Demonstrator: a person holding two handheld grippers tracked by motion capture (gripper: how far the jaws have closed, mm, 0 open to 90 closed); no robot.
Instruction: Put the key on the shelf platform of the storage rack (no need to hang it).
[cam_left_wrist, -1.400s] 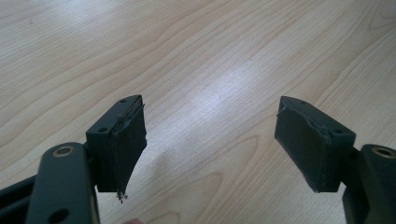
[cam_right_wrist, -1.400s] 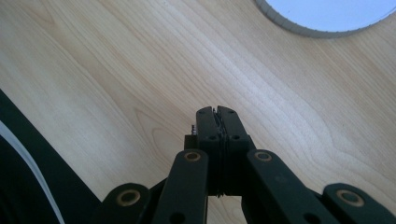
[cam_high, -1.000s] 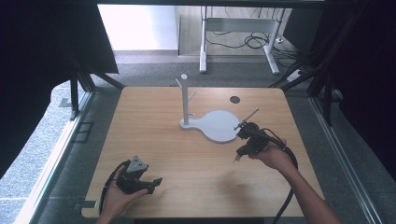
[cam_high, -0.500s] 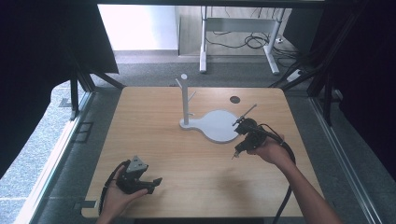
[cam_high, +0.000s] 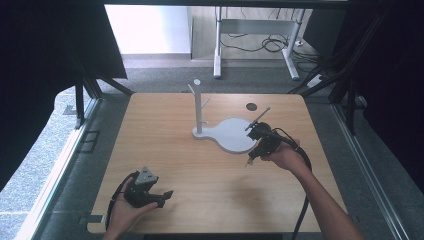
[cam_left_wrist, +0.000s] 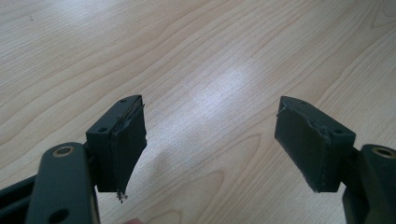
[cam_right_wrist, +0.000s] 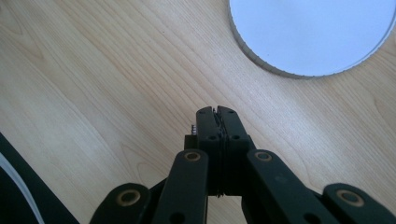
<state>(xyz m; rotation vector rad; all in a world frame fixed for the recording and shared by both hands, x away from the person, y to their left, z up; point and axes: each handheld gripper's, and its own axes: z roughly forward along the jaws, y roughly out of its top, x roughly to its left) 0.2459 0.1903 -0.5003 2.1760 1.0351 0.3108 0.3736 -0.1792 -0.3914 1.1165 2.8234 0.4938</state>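
A: Since a second ago, the right tongs (cam_high: 265, 141) are drifting a little along the near edge of the white stand base (cam_high: 232, 135); the left tongs (cam_high: 150, 192) are sitting where they were, near the front of the desk (cam_high: 165, 145).

B: And from the high view now?

A: The right hand is holding its tongs just beside the base, with a thin rod sticking out toward the far side. The stand's post (cam_high: 198, 107) is rising upright from the base's narrow end.

B: What is the left gripper view giving?

A: Jaws spread wide over bare wood, gripping nothing.

B: And the right gripper view?

A: Jaws pressed together with nothing between them, tips hovering above the wood, the base's rounded rim (cam_right_wrist: 280, 70) lying just ahead. To take the base well, I'd judge they should be opening first, then coming in low and square to the rim.
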